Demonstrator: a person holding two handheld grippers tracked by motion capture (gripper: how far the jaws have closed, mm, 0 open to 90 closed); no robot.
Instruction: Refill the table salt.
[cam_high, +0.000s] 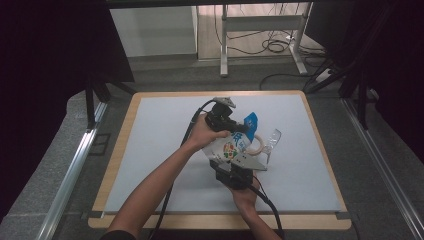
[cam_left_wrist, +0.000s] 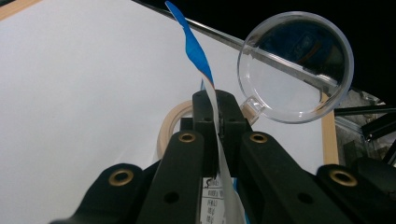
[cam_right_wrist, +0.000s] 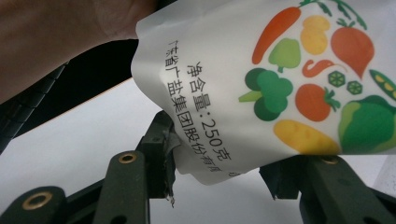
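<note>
A white bag (cam_high: 231, 146) printed with vegetables and a blue top corner hangs above the table between my two grippers. My left gripper (cam_high: 234, 125) comes from the far side and is shut on the bag's thin top edge (cam_left_wrist: 196, 51); its jaws (cam_left_wrist: 217, 107) pinch it flat. My right gripper (cam_high: 235, 162) holds the bag's lower end from the near side. In the right gripper view the bag (cam_right_wrist: 280, 70) sits between the two jaws of that gripper (cam_right_wrist: 222, 163), both pressing on it.
A beige tape ring (cam_high: 258, 145) (cam_left_wrist: 167, 126) and a clear round scoop with a handle (cam_high: 273, 139) (cam_left_wrist: 294, 79) lie on the white mat (cam_high: 165, 150) just right of the bag. A wooden rim (cam_high: 120, 150) frames the mat.
</note>
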